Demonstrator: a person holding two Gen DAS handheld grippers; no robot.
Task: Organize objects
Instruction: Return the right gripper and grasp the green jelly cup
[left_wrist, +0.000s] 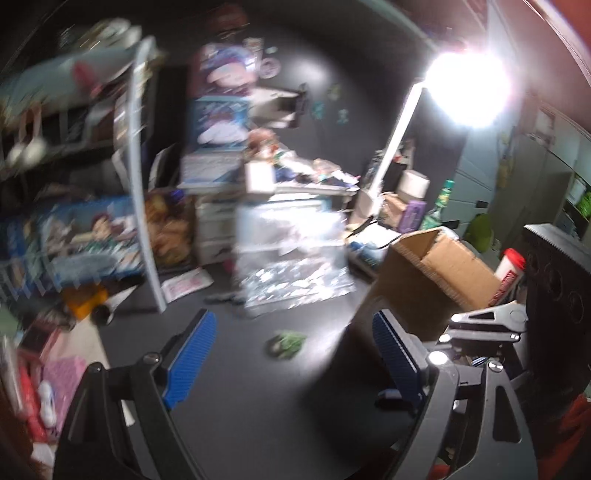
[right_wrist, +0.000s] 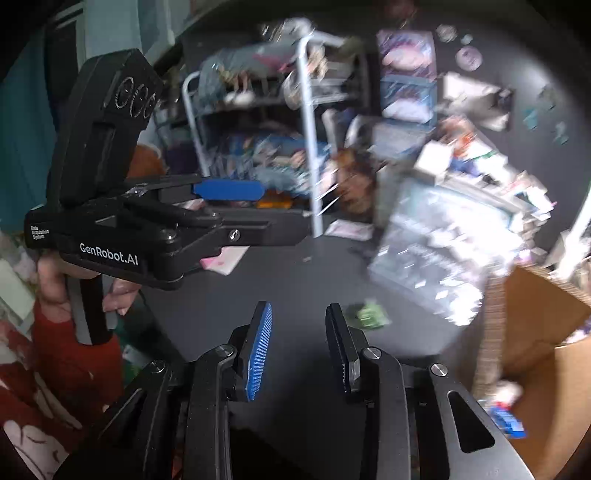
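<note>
Near the counter's (left_wrist: 258, 387) middle lies a small green crumpled packet (left_wrist: 286, 344); both tongs, left (left_wrist: 291, 354) and right (right_wrist: 299, 350), hang released, empty. Bracket it squarely, descend slowly, clamp, then carry to the brown cardboard box (left_wrist: 436, 273).

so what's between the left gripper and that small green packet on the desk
Nothing: bare dark desk separates the open left gripper from the green packet, clearest in the left wrist view.

A small green packet (left_wrist: 287, 344) lies flat on the dark counter (left_wrist: 258, 406), alone on its bare middle, blurred so its print cannot be read. An open brown cardboard box (left_wrist: 428, 273) stands at the counter's right side, flaps up, with a few small items inside.
</note>
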